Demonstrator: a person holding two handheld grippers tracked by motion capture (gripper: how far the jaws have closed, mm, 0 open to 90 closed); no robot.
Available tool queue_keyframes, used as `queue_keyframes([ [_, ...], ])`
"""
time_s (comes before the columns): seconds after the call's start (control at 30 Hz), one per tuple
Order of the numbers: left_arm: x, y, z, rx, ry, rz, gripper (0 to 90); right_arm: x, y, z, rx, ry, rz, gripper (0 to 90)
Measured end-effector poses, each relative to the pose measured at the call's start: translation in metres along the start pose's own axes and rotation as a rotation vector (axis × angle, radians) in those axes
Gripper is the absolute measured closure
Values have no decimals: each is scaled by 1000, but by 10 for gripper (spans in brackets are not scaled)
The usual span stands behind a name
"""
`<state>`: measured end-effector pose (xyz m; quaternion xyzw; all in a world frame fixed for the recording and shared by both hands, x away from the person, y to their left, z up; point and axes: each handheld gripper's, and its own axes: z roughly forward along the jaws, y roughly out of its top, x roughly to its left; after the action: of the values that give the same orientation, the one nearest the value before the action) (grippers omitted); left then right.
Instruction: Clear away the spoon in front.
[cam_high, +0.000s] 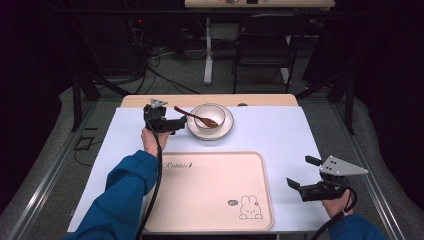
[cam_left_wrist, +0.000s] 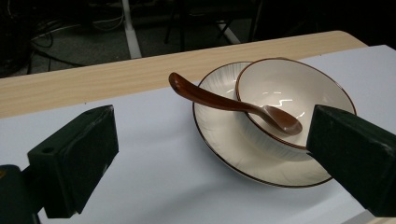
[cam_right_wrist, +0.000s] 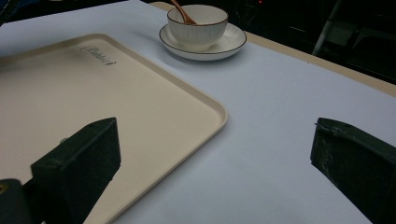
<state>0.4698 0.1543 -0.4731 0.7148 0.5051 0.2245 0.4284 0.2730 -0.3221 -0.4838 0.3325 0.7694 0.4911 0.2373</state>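
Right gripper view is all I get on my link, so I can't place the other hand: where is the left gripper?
Observer: The left gripper is beside the saucer, at its left rim, jaws open.
Operator: Is it touching the spoon?
Observer: No. The spoon lies free, its scoop in the bowl, its handle sticking out over the saucer between the open jaws.
Operator: Anything printed on the tray besides the script?
Observer: Yes, the tray has a rabbit drawing in its near right corner, close to the right gripper.
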Motion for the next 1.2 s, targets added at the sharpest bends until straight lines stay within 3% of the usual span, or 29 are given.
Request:
queue_keyframes([
  [0.3,2,5,19,14,-19,-53,61,0,0,0,0,1,0,10],
  [0.77,10,7,36,24,-21,-86,160,0,0,1,4,1,1,12],
  [1.03,7,10,46,20,-57,-122,293,0,0,1,5,0,1,12],
  [1.2,4,9,50,24,-60,-120,359,0,0,1,5,0,1,13],
])
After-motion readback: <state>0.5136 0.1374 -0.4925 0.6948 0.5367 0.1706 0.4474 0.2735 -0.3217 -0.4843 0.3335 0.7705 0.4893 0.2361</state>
